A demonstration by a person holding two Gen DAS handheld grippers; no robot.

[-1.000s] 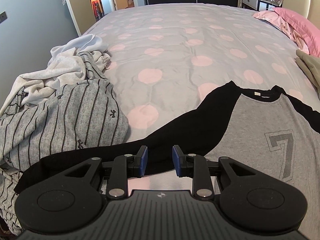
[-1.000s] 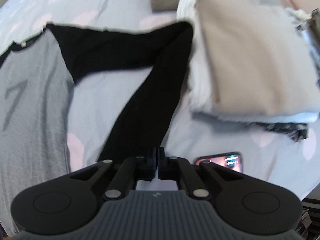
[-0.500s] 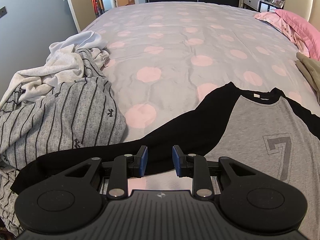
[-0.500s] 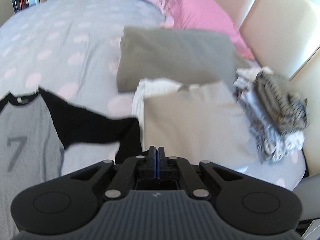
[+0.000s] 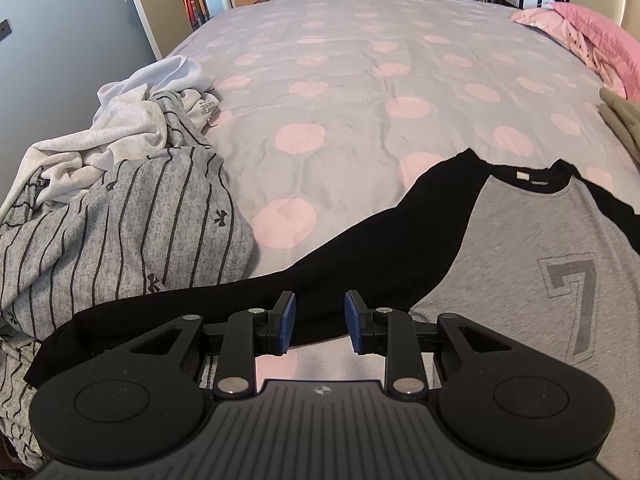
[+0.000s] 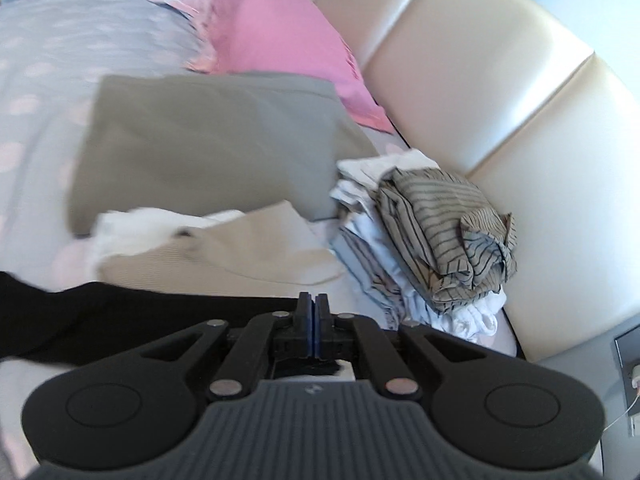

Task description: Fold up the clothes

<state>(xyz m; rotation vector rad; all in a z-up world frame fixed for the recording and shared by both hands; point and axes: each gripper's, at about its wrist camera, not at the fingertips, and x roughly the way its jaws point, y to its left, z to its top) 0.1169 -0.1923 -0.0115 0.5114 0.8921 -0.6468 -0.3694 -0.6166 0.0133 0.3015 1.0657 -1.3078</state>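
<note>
A grey raglan shirt (image 5: 532, 240) with black sleeves and a printed 7 lies face up on the bed. Its left black sleeve (image 5: 360, 264) runs out toward the striped pile. My left gripper (image 5: 318, 322) hovers open just over that sleeve, nothing between its blue pads. In the right wrist view the other black sleeve (image 6: 120, 316) stretches in from the left. My right gripper (image 6: 310, 306) is shut on its end, and black cloth shows just behind the pads.
A crumpled pile of grey striped and white clothes (image 5: 120, 208) lies at the left bed edge. Folded beige garment (image 6: 240, 248), an olive one (image 6: 208, 144), a striped stack (image 6: 432, 232), pink pillow (image 6: 280, 36) and cream headboard (image 6: 480, 80) sit to the right.
My right gripper has lifted and swung the black sleeve toward the headboard side, over the folded clothes. The left gripper has crept slightly forward, still open.
</note>
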